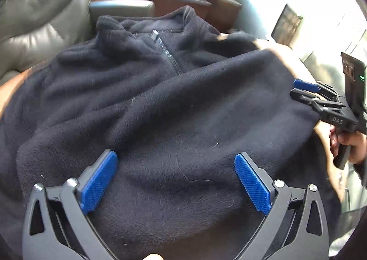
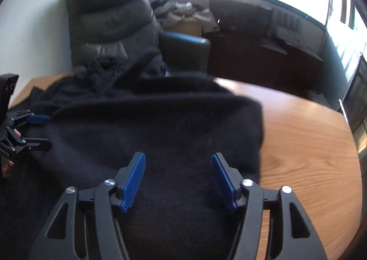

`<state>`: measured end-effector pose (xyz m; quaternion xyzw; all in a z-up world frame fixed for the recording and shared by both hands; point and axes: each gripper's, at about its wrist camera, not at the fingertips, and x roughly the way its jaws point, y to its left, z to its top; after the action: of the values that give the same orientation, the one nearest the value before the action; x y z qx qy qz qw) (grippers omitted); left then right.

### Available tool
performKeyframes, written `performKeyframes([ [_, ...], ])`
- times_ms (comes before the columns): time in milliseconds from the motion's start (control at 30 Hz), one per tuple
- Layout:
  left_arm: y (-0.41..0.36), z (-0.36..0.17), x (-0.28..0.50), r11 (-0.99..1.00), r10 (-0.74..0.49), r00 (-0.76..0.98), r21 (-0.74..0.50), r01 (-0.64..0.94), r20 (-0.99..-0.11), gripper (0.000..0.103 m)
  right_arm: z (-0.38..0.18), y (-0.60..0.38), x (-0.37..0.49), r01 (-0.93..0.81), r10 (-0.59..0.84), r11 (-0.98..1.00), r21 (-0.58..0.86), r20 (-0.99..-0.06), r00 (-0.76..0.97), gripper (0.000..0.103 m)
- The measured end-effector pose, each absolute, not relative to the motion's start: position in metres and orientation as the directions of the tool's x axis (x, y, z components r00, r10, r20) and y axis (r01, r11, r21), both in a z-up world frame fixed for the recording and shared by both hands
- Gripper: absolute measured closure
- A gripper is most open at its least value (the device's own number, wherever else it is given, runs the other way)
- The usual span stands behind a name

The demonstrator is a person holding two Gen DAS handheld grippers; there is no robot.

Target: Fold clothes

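We see a thick navy fleece zip-neck pullover spread on the round wooden table. Left gripper and right gripper hover open above it, empty. Soft, light, floppy; we'd pinch hem corners.

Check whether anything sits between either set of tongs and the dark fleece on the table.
Nothing visible does. The left tongs and the right tongs both hover open directly over the fleece pullover, with only bare fabric between the pads. The wooden table beside it carries nothing in view.
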<state>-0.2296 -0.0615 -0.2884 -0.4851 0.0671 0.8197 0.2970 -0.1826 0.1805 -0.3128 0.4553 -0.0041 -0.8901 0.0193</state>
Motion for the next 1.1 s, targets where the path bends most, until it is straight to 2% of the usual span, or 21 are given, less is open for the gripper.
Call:
performKeyframes([
  [100, -0.06, -0.291, -0.226, -0.818, 0.415, -0.39, -0.148, -0.556, -0.822, 0.0, -0.327, 0.194, -0.19, -0.008, -0.018, -1.0, 0.029, -0.805, -0.593, 0.046],
  [133, -0.061, -0.291, -0.226, -0.82, 0.419, -0.393, -0.156, -0.55, -0.819, 0.0, -0.32, 0.199, -0.194, -0.029, -0.014, -0.999, 0.037, -0.812, -0.584, 0.047],
  [200, -0.063, -0.291, -0.227, -0.822, 0.43, -0.396, -0.171, -0.543, -0.811, 0.0, -0.296, 0.203, -0.199, -0.03, -0.005, -0.999, 0.032, -0.767, -0.641, 0.046],
  [300, -0.062, -0.292, -0.227, -0.821, 0.433, -0.404, -0.166, -0.547, -0.806, 0.0, -0.269, 0.204, -0.226, 0.005, -0.016, -1.0, 0.018, -0.687, -0.727, 0.036],
  [400, -0.063, -0.288, -0.225, -0.821, 0.427, -0.406, -0.158, -0.549, -0.808, 0.0, -0.297, 0.214, -0.276, -0.01, -0.007, -1.0, 0.019, -0.755, -0.656, 0.036],
  [433, -0.064, -0.287, -0.225, -0.821, 0.43, -0.404, -0.163, -0.548, -0.807, 0.0, -0.316, 0.222, -0.291, -0.038, 0.008, -0.999, 0.018, -0.804, -0.595, 0.037],
  [533, -0.072, -0.283, -0.224, -0.824, 0.445, -0.399, -0.192, -0.533, -0.802, 0.0, -0.335, 0.235, -0.303, -0.079, -0.001, -0.995, 0.055, -0.828, -0.561, 0.039],
  [600, -0.085, -0.279, -0.22, -0.84, 0.435, -0.42, -0.19, -0.509, -0.796, 0.0, -0.327, 0.229, -0.3, -0.079, 0.028, -0.997, 0.02, -0.825, -0.565, 0.039],
  [700, -0.109, -0.279, -0.212, -0.871, 0.403, -0.471, -0.17, -0.462, -0.785, 0.0, -0.308, 0.211, -0.282, -0.022, 0.035, -0.999, -0.027, -0.771, -0.636, 0.037],
  [733, -0.115, -0.281, -0.211, -0.876, 0.399, -0.477, -0.171, -0.451, -0.783, 0.0, -0.313, 0.206, -0.279, -0.016, 0.051, -0.999, -0.051, -0.792, -0.608, 0.033],
  [800, -0.114, -0.286, -0.208, -0.873, 0.377, -0.475, -0.134, -0.469, -0.795, 0.0, -0.336, 0.207, -0.277, -0.037, 0.077, -0.997, -0.068, -0.869, -0.489, 0.034],
  [867, -0.106, -0.286, -0.204, -0.865, 0.336, -0.477, -0.066, -0.498, -0.812, 0.0, -0.324, 0.203, -0.26, -0.058, 0.092, -0.996, -0.072, -0.84, -0.534, 0.034],
  [933, -0.107, -0.279, -0.199, -0.859, 0.364, -0.488, -0.083, -0.505, -0.793, 0.0, -0.294, 0.189, -0.233, -0.017, 0.058, -0.998, -0.061, -0.762, -0.646, 0.033],
  [967, -0.109, -0.278, -0.198, -0.859, 0.377, -0.489, -0.1, -0.501, -0.786, 0.0, -0.284, 0.181, -0.22, 0.001, 0.035, -0.999, -0.049, -0.729, -0.683, 0.029],
  [1033, -0.113, -0.285, -0.199, -0.866, 0.389, -0.479, -0.134, -0.483, -0.787, 0.0, -0.291, 0.161, -0.207, 0.052, 0.006, -0.997, -0.054, -0.751, -0.66, 0.026],
  [1100, -0.108, -0.289, -0.198, -0.863, 0.376, -0.485, -0.108, -0.493, -0.79, 0.0, -0.301, 0.147, -0.2, 0.065, 0.001, -0.996, -0.054, -0.777, -0.63, 0.026],
])
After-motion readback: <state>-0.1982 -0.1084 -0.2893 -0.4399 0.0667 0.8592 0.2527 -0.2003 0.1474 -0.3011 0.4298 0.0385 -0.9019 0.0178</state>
